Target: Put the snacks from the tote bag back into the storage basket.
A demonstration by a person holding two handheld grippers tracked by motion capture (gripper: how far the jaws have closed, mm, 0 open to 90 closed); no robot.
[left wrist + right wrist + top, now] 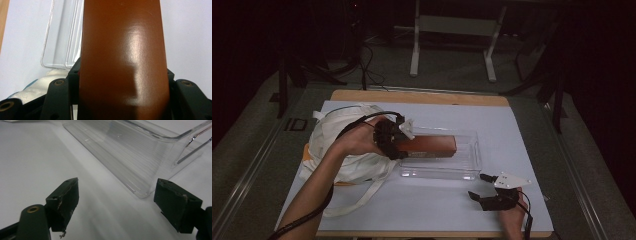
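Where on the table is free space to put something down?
Free: the white sheet right of the clear tray and beyond it. Crowded: the left side, with the cloth bag, and the left hand-held gripper holding the brown box over the tray.

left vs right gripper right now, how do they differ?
The left gripper is shut on the brown box; the right gripper is open, its fingers spread with nothing between them. The left gripper is over the clear tray, beside the white bag; the right gripper sits low near the table's front edge, just outside the tray's corner. Both have black fingers and a trailing cable.
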